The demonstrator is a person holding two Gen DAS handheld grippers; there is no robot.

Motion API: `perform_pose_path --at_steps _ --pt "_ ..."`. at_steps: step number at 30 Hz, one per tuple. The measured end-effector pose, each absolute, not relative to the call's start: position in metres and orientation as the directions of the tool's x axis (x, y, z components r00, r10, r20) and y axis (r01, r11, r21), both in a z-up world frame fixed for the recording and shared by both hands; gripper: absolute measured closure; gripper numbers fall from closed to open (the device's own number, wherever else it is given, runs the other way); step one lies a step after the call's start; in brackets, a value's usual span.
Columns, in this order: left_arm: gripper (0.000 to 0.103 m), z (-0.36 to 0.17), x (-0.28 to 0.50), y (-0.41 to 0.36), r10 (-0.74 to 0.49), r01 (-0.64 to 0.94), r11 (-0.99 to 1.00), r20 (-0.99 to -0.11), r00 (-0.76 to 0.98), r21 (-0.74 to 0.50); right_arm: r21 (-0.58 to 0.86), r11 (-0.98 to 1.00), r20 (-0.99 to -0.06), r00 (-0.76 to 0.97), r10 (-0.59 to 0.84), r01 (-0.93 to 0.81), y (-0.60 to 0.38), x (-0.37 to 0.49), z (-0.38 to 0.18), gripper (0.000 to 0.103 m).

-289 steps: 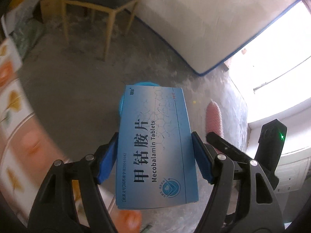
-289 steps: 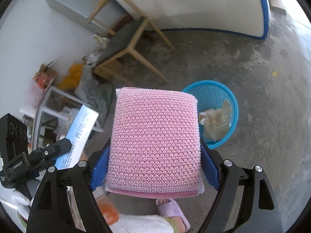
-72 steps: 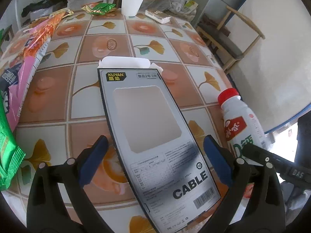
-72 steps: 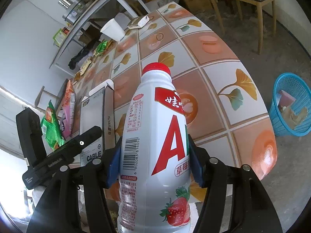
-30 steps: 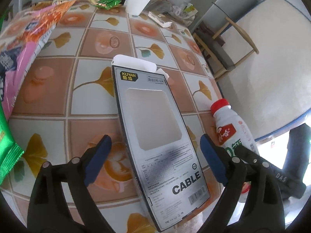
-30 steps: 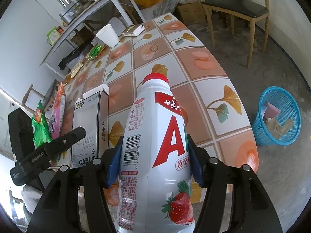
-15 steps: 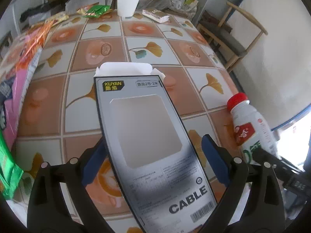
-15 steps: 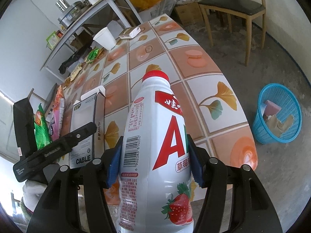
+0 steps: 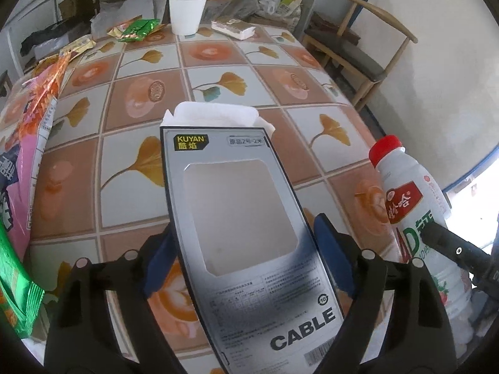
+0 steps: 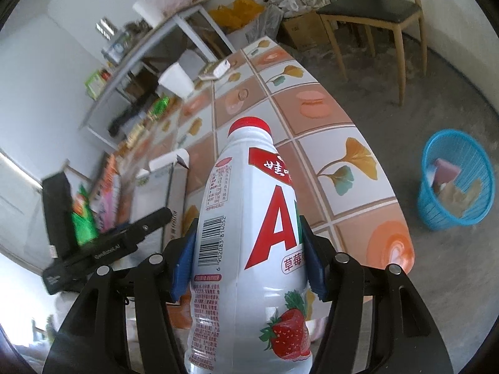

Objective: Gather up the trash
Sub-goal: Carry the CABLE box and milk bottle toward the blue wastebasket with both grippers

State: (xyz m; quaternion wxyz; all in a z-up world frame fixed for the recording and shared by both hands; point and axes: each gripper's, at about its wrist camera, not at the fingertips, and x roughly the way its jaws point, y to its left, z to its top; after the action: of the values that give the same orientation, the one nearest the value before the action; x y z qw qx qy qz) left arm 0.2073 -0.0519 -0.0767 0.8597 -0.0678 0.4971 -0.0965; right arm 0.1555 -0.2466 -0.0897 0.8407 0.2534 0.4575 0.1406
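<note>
- Left wrist view: left gripper (image 9: 246, 258) clamps the cable box (image 9: 246, 240), blue pads on both long edges. Box long axis runs along the fingers; its opened white flap end points away from the camera, toward the paper cup (image 9: 187, 11), with the "CABLE" end nearest the lens.
- Box is held above the tiled table (image 9: 218, 78), over its near part.
- Milk bottle (image 9: 414, 215) stands off to the right of the box, red cap up and leaning slightly toward it; a black finger of the right gripper crosses its lower body.
- Snack bags (image 9: 28, 143) lie along the table's left edge, left of the box.
- Right wrist view: right gripper (image 10: 248, 265) is closed on the milk bottle (image 10: 249, 233), pads pressing both sides of its body. Bottle long axis follows the fingers, cap pointing away toward the table's far end.
- Bottle is above the table's near edge; the blue basket (image 10: 455, 180) sits on the floor, right of the bottle and well apart, with paper and a pink item inside.
- Cable box (image 10: 159, 199) shows left of the bottle, nearby.
</note>
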Motion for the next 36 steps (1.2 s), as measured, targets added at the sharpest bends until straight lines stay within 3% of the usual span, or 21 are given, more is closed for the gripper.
perform_pose_path --at_steps 4,14,21,28,36 --pt "0.023 -0.076 0.208 -0.059 -0.208 0.116 0.978 -0.849 0.486 -0.174 0.617 0.787 -0.663 0.553 0.505 0.022 -0.265 0.148 -0.094 0.045" --pt "0.016 -0.090 0.214 -0.084 -0.098 0.167 0.985 -0.903 0.418 -0.030 0.599 0.800 -0.668 0.566 0.484 0.022 -0.270 0.142 -0.097 0.045" --pt "0.021 -0.080 0.207 -0.090 -0.078 0.212 0.977 -0.883 0.463 0.025 0.642 0.767 -0.627 0.579 0.521 0.006 -0.278 0.130 -0.100 0.045" --pt "0.021 -0.042 0.209 -0.117 -0.189 0.281 0.958 -0.851 0.490 -0.051 0.739 0.673 -0.532 0.640 0.554 0.031 -0.317 0.109 -0.100 0.045" --pt "0.021 -0.001 0.232 -0.230 -0.459 0.495 0.834 -0.806 0.373 -0.245 0.732 0.646 -0.523 0.786 0.329 0.217 -0.424 0.056 -0.090 0.045"
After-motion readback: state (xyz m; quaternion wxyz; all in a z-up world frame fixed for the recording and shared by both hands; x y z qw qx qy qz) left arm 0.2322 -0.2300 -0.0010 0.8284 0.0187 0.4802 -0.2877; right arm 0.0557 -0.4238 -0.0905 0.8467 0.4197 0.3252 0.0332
